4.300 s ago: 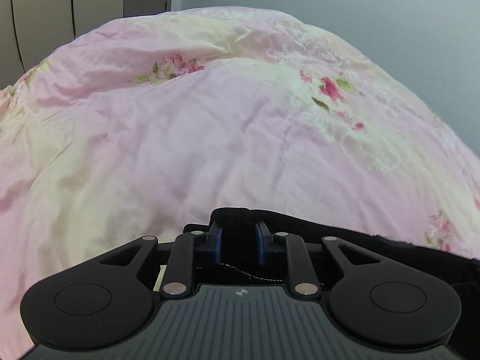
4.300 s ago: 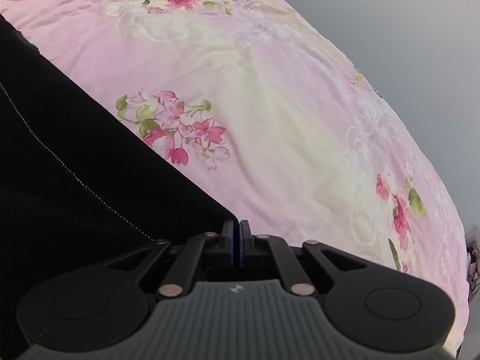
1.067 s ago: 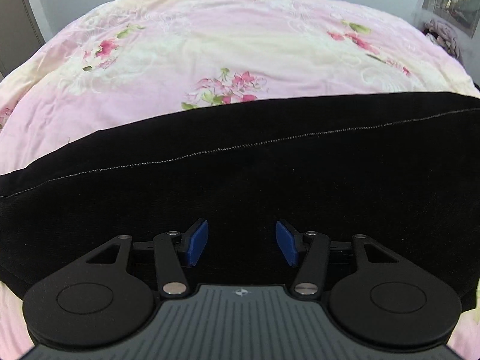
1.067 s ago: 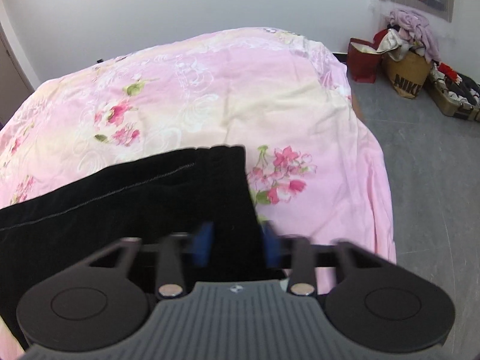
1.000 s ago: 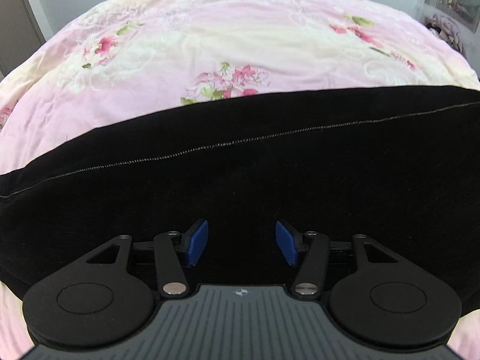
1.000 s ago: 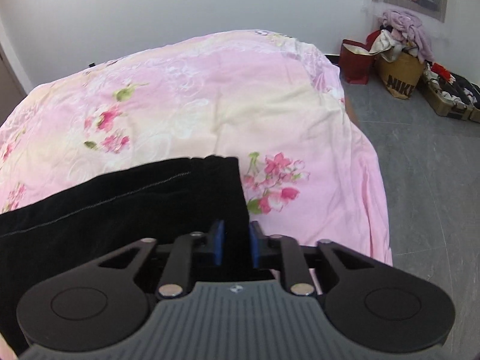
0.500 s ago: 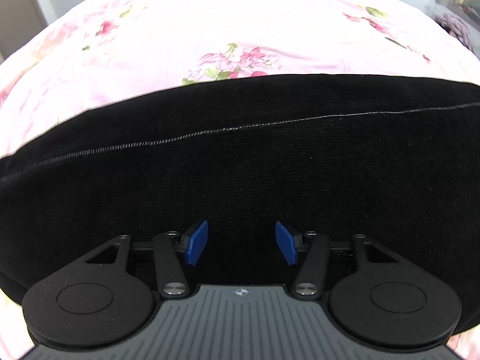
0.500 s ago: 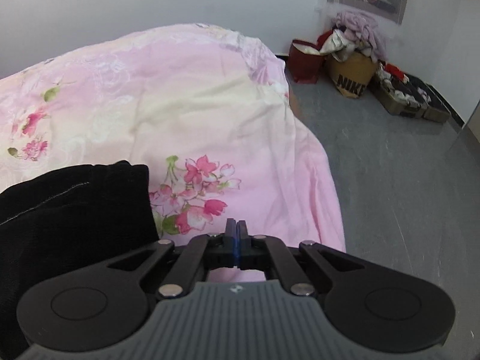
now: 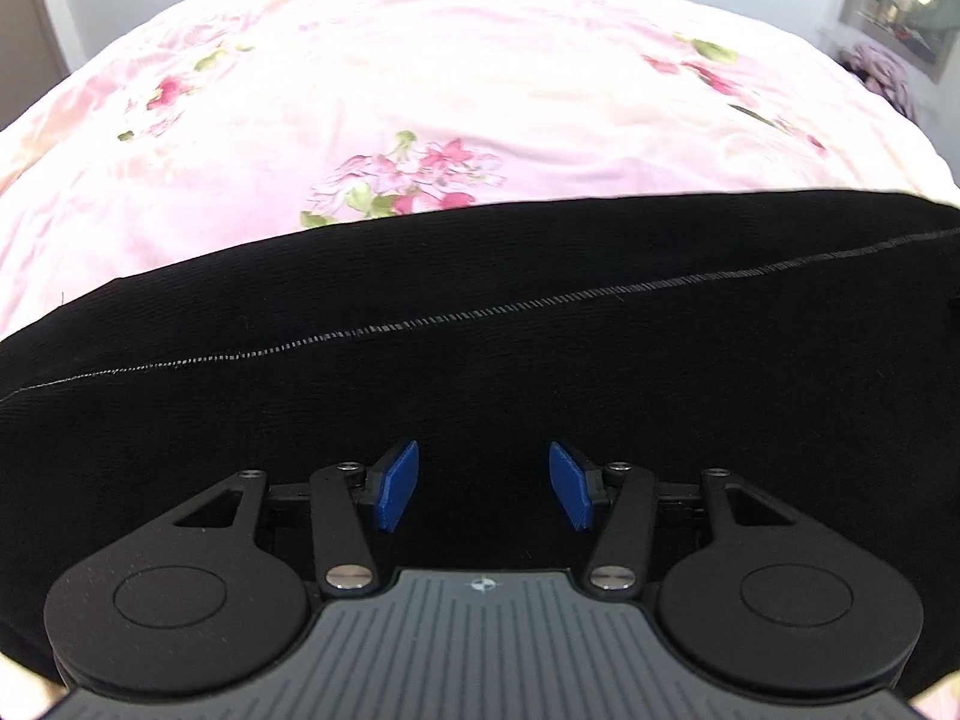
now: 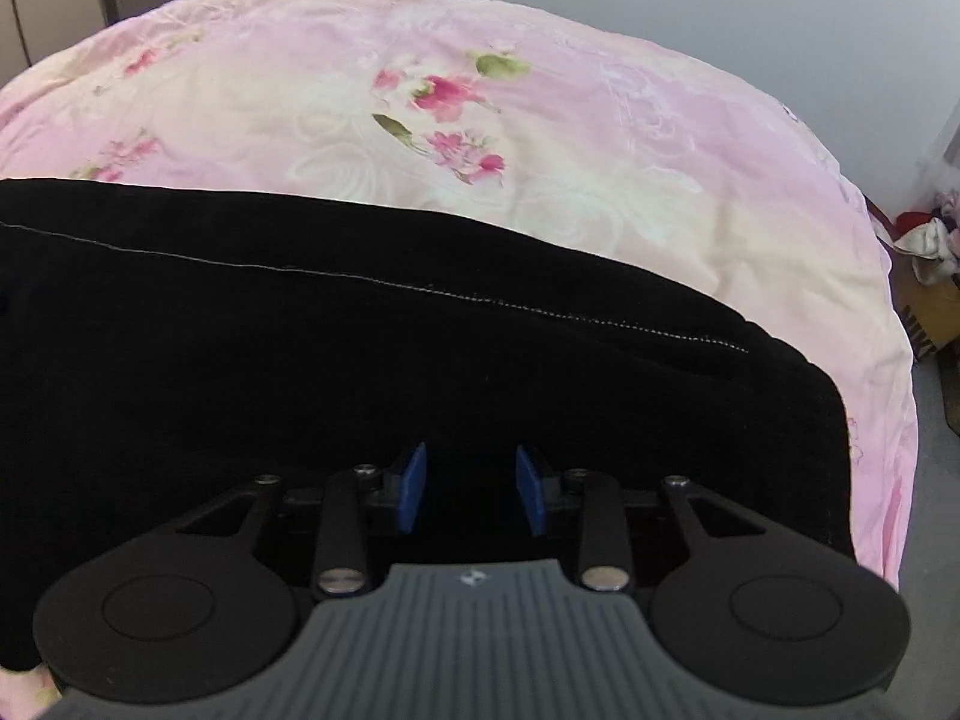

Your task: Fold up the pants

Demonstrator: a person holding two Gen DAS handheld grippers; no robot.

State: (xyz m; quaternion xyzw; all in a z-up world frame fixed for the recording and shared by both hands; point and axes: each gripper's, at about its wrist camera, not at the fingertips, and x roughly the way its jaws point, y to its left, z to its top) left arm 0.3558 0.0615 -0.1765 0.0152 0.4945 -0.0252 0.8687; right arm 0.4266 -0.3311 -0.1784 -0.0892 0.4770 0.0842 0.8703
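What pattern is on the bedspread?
Pink bedspread with red flowers; clearest in right wrist view.

Black pants: both ends run past the left and right edges in the left wrist view; near hem hidden behind the left gripper body. Right wrist view: left part cut off by the frame, near edge hidden under the right gripper. Whether either gripper's pads touch the cloth cannot be told. Pink floral bedspread beneath the pants is covered. Clutter on the floor, far right: blurred, partly cropped, items not identifiable.
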